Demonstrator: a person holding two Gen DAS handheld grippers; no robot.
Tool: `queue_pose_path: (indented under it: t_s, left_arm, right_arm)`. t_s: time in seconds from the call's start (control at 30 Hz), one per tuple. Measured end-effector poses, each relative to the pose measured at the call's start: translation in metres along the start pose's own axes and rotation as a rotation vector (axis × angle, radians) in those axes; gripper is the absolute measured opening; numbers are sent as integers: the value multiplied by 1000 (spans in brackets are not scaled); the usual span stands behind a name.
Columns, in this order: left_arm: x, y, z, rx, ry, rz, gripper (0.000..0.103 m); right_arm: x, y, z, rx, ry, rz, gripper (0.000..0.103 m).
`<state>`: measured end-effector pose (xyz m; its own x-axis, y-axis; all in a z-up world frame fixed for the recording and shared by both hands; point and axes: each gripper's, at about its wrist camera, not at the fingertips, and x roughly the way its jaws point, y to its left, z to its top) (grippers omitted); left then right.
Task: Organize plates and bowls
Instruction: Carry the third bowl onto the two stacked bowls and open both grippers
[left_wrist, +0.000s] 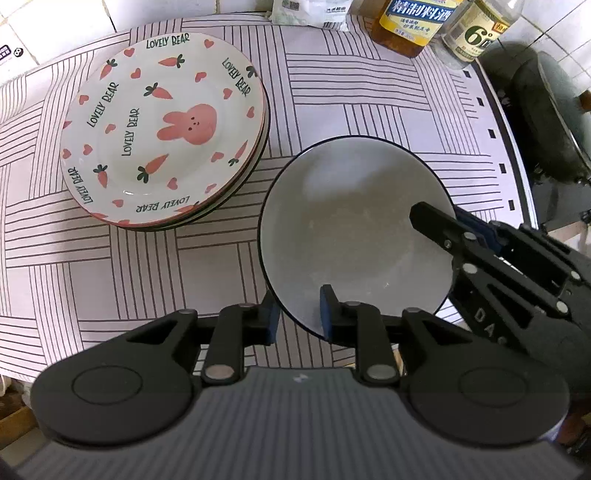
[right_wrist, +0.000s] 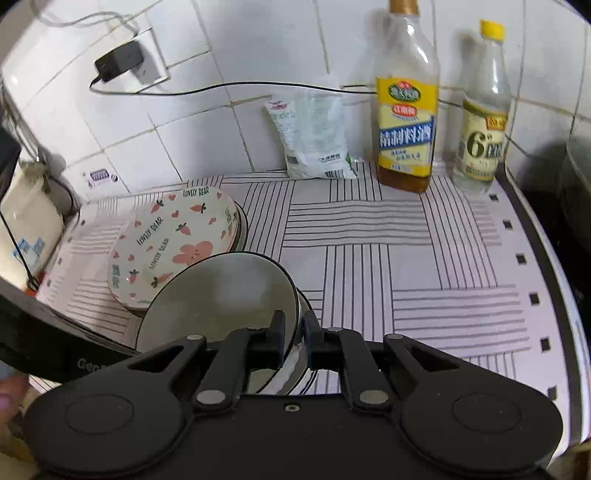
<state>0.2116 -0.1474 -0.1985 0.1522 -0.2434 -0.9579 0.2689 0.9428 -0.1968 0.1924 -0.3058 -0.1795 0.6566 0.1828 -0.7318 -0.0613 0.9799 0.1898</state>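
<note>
Just right of the stack of plates (left_wrist: 162, 129), on the striped cloth (left_wrist: 369, 110), sits the white bowl (left_wrist: 354, 236). Your right gripper (right_wrist: 294, 328) pinches the bowl's rim, one finger inside and one outside. Your left gripper (left_wrist: 298, 314) straddles the near rim with its pads slightly spread, not pressing it. Behind the bowl, two bottles (right_wrist: 406, 122) and a bag (right_wrist: 314, 136) stand against the tiled wall.

Plate stack (left_wrist: 162, 129) on striped cloth (left_wrist: 369, 110), left of bowl (left_wrist: 354, 236) and just beside it. Behind, along tiled wall (right_wrist: 258, 55): packet (right_wrist: 314, 136), then two bottles (right_wrist: 406, 122) to its right. Wok (left_wrist: 546, 122) beyond cloth's right edge
</note>
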Motion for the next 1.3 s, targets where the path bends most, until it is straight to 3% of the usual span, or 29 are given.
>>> queue_pose_path:
  t_s: [0.17, 0.47, 0.6, 0.93, 1.2, 1.3]
  left_arm:
    - [5, 0, 4, -12, 31, -5, 23]
    - [5, 5, 7, -49, 49, -35, 24]
    - [1, 9, 3, -76, 40, -66, 30]
    - [-20, 17, -14, -85, -91, -122, 31]
    - [-42, 24, -33, -76, -208, -206, 31]
    - [-47, 26, -44, -68, -249, -239, 31]
  right_arm:
    - [4, 6, 1, -73, -2, -32, 13]
    - [8, -2, 0, -55, -5, -4, 14]
    - [7, -5, 0, -27, -7, 19, 17]
    - [-4, -4, -1, -44, -59, 12, 18]
    - [-45, -11, -14, -88, -146, 49, 31]
    - [-59, -12, -27, -108, -174, 75, 42]
